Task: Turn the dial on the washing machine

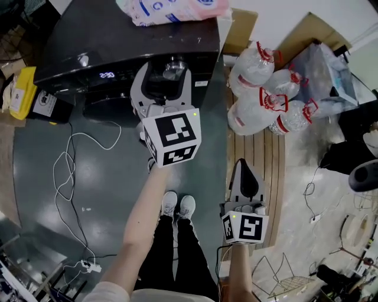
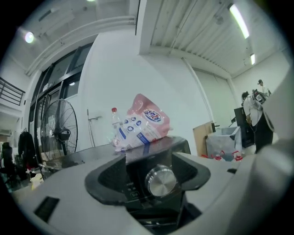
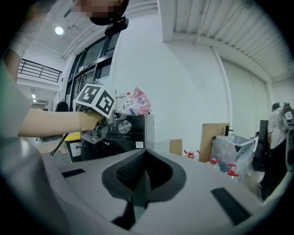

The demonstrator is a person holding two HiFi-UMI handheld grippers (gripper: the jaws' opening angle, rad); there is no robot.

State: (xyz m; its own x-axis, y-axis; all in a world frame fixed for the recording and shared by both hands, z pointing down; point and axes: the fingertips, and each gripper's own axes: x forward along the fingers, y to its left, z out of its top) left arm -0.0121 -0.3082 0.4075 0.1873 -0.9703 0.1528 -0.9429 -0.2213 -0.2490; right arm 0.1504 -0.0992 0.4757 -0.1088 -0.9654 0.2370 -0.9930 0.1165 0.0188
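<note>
Reaching toward 12 o'clock, the L gripper [image 1: 167,74] had its jaws spread wide w/ the dial [image 2: 161,181] between them, on the front panel of the washing machine [image 1: 118,41]. A gap showed at the dial's 9 o'clock side; the pad at 3 o'clock sat v. close, contact unclear. The R gripper [image 1: 243,165] hung approx. 4 o'clock from the L one, jaws pressed together, nothing in them. A detergent bag [image 1: 171,9] lay on top of the machine; water bottles [image 1: 266,94] sat at its 3 o'clock.
</note>
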